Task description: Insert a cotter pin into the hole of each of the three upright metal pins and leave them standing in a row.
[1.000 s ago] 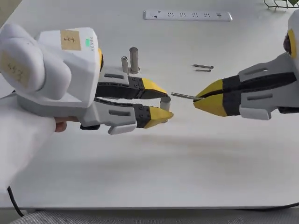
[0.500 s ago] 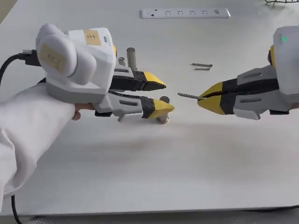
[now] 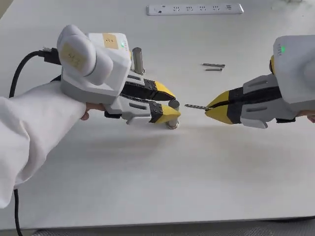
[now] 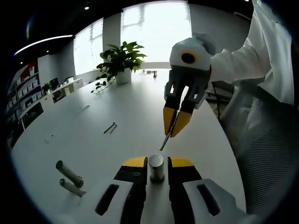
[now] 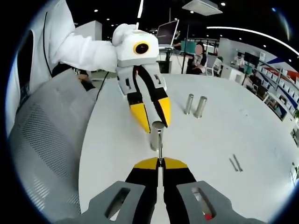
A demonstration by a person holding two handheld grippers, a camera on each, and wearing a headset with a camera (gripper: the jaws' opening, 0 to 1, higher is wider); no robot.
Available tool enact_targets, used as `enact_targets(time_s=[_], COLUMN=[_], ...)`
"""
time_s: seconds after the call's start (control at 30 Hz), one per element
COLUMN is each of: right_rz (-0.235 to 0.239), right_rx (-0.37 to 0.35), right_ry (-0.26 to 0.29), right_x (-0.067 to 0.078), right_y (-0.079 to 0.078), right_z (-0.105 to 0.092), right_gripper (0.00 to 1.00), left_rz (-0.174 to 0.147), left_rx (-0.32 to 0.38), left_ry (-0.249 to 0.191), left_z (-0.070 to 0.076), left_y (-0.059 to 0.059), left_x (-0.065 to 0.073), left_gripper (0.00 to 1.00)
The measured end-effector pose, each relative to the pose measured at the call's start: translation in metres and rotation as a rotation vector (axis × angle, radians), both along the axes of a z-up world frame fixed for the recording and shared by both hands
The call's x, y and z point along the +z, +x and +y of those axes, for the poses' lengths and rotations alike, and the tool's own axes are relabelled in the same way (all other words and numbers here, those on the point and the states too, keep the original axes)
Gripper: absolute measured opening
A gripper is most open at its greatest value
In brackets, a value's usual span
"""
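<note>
1. Jaws of our left gripper (image 3: pixel 171 112) are closed around 1 metal pin (image 3: pixel 173 116), and we see it upright between the yellow tips in the left gripper view (image 4: pixel 156 169)
2. That metal pin stands near the middle of the table (image 3: pixel 147 177), its foot seemingly down on the white surface
3. Our right gripper (image 3: pixel 206 107) pinches 1 cotter pin (image 3: pixel 196 105) by its rear end, jaws closed tight on it
4. We see the cotter pin lying level and pointing straight at the upper part of the held metal pin; its free tip is just beside the pin, and we cannot tell whether it touches
5. From the right gripper view, the cotter pin (image 5: pixel 160 145) runs up from our own tips to the metal pin (image 5: pixel 157 136), with the left gripper (image 5: pixel 155 125) reaching in from beyond
6. The 2 other metal pins (image 5: pixel 195 105) stand upright side by side, well behind the left gripper
7. We count 2 spare cotter pins (image 3: pixel 213 67) lying flat and parallel on the table, beyond the right gripper
8. A power strip (image 3: pixel 195 9) lies along the far edge, and a black cable (image 3: pixel 22 73) trails from the left gripper
</note>
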State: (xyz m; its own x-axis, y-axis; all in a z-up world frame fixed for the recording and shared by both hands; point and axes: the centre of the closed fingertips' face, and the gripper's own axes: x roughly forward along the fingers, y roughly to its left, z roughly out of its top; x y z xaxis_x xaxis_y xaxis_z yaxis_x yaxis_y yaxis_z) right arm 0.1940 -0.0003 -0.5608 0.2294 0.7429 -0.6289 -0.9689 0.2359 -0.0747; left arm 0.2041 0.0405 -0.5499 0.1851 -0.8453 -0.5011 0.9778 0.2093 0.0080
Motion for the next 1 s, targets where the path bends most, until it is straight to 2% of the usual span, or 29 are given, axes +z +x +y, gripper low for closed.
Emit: enact_targets(time_s=[0.07, 0.13, 0.23, 0.5, 0.87, 1.0], right_rz=[0.002, 0.001, -0.004, -0.015, -0.027, -0.022], right_rx=[0.003, 0.009, 0.022, 0.065, 0.111, 0.113], right_ry=[-0.002, -0.002, -0.006, -0.021, -0.046, -0.032], right_x=[-0.002, -0.002, -0.002, -0.002, -0.003, 0.0], right_y=[-0.001, -0.002, -0.002, 0.001, 0.005, 0.004], right_z=[0.001, 0.003, 0.005, 0.009, 0.022, 0.029], right_gripper=[0.0, 0.0, 0.0, 0.0, 0.0, 0.0], left_rz=[-0.011, -0.004, -0.024, -0.037, -0.042, -0.046], left_rx=[-0.005, -0.004, -0.021, -0.055, -0.062, -0.061], left_ry=[0.004, 0.004, 0.017, 0.033, 0.049, 0.051], left_z=[0.0, 0.001, 0.001, 0.001, 0.0, -0.001], left_y=[0.001, 0.001, 0.0, -0.002, -0.004, -0.004], left_x=[0.0, 0.0, -0.001, 0.0, -0.001, -0.001], left_gripper=[0.11, 0.11, 0.11, 0.11, 0.11, 0.11])
